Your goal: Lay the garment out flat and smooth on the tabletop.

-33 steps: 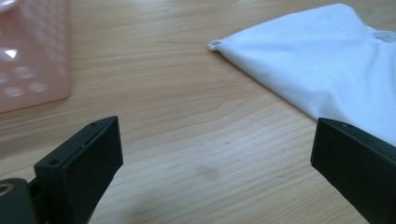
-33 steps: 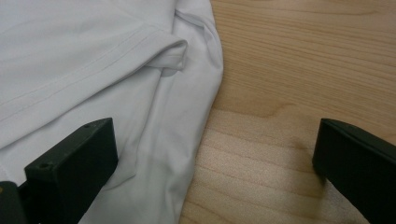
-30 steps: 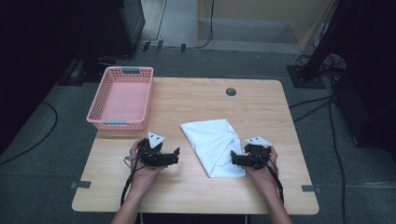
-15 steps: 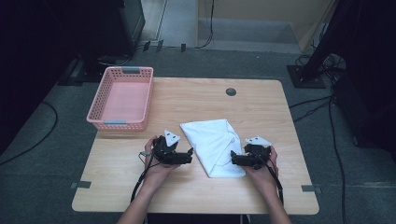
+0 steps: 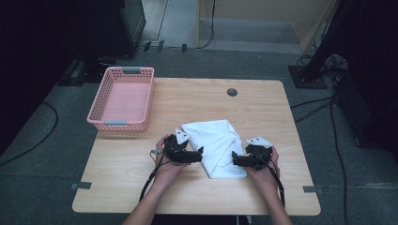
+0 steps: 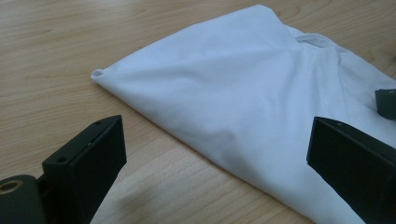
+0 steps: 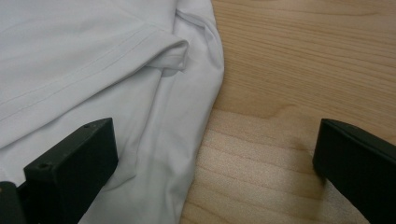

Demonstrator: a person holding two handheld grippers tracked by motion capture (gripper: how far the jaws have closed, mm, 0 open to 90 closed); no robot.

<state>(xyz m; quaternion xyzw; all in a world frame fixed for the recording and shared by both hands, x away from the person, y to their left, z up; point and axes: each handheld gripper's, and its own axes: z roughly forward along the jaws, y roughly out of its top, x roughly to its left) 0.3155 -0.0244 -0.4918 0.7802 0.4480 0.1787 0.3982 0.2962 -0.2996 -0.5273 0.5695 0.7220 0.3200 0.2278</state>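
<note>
We have a white cloth (image 5: pixel 217 146) lying folded on the worktop (image 5: pixel 141 183), between our two hands. It looks light, soft and floppy, so we judge its edges the best hold. The left tongs (image 5: pixel 201 152) gape at its left edge, the right tongs (image 5: pixel 234 159) gape at its right edge. A pink basket (image 5: pixel 123 98) stands well apart; nothing blocks us.

The high view looks forward and down from above the person's side, taking in the whole counter (image 5: pixel 141 187) from far off. Each gripper view sits low and close, facing along its own tongs across the wood. All three share the white cloth (image 5: pixel 216 145) (image 6: pixel 233 93) (image 7: pixel 93 70), seen from opposite edges.
</note>
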